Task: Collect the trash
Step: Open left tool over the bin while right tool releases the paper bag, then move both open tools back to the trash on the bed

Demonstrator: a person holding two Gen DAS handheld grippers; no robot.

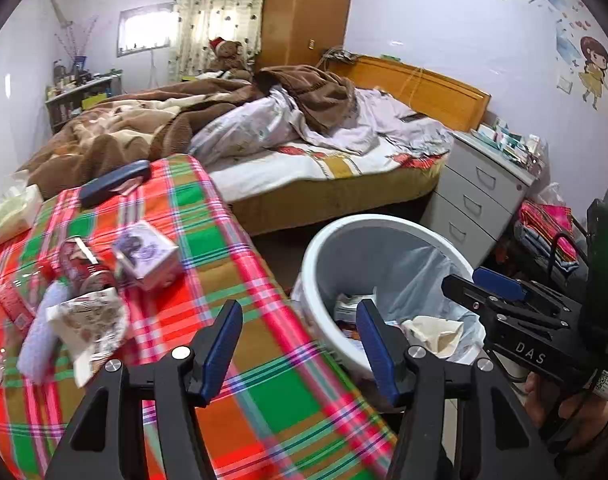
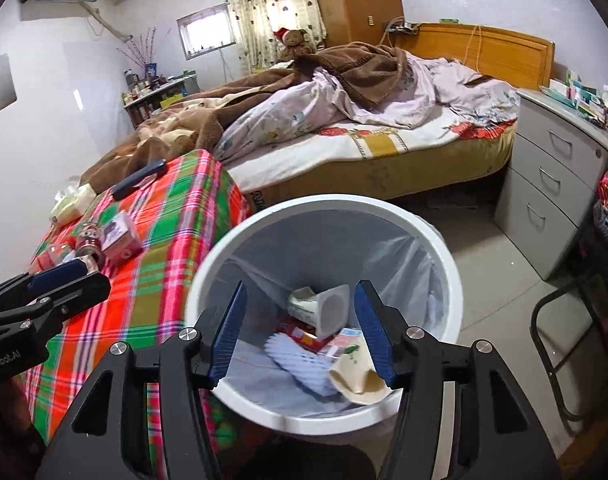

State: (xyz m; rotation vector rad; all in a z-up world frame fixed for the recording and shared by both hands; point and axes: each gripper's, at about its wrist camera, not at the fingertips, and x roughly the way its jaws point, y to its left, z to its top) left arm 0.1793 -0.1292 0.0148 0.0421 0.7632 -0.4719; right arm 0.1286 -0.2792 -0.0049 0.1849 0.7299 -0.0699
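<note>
A: Bedroom, plaid table (image 1: 231, 264) by the bed. Our left gripper (image 1: 299, 344) and right gripper (image 2: 299, 332) both gaped, holding nothing; right hung over the bin (image 2: 444, 248).

B: Crumpled wrapper (image 1: 87, 320) lay on the table, near the left. We judged it light and crushable, so pinch its bunched middle.

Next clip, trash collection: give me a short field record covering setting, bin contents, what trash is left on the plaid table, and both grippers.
setting: bedroom; plaid-covered table beside white bin
bin contents: yogurt cup, light blue cloth, cream paper cup, red packaging
left on table: red can, small purple box, crumpled wrapper, tissue pack
left gripper: open, empty, over the table edge
right gripper: open, empty, above the bin
</note>
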